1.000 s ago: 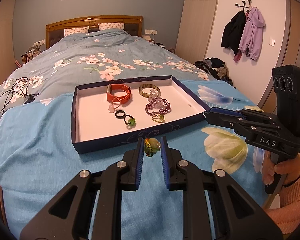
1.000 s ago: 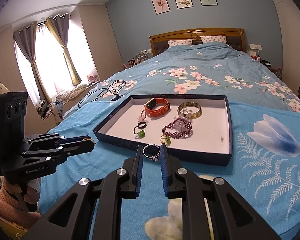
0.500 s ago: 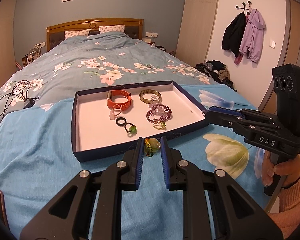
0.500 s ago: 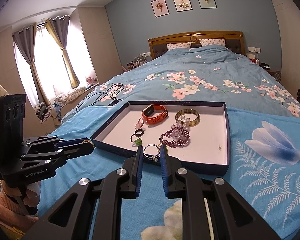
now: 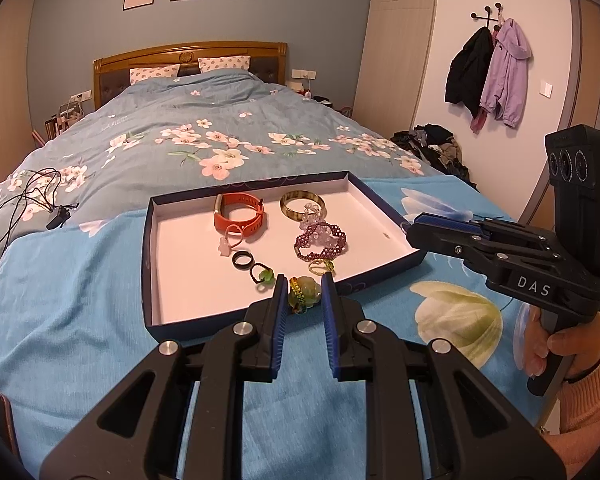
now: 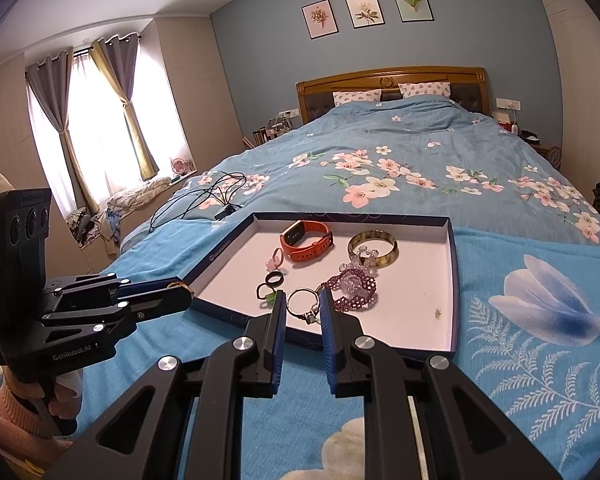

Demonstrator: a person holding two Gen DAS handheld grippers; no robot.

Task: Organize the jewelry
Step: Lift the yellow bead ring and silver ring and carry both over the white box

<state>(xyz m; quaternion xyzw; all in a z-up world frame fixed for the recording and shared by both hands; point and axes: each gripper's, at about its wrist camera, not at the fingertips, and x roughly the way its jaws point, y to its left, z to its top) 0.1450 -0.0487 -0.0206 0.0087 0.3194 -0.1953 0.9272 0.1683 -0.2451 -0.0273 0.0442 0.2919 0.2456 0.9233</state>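
Note:
A shallow dark blue tray [image 5: 147,264] [image 6: 454,264] with a white floor lies on the bed. In it are an orange watch band [image 5: 239,213] [image 6: 306,241], a brown bangle [image 5: 302,205] [image 6: 373,243], a purple beaded bracelet [image 5: 320,242] [image 6: 350,290], a pink charm ring [image 5: 227,242], a black ring [image 5: 243,259] [image 6: 273,279] and a green bead ring [image 5: 262,275]. My left gripper [image 5: 304,292] is shut on a green bead charm [image 5: 305,290] above the tray's near rim. My right gripper [image 6: 303,306] is shut on a silver ring [image 6: 302,304] over the near rim.
The tray sits on a blue floral quilt [image 5: 80,288]. Black cables [image 5: 24,196] [image 6: 212,196] lie on the bed to the left. Clothes are piled on the floor at right [image 5: 436,148]. A headboard [image 6: 388,84] and window with curtains [image 6: 96,120] stand behind.
Both grippers have moved forward toward the tray with their pieces still held; the green bead charm and the silver ring now hang over the near rim.

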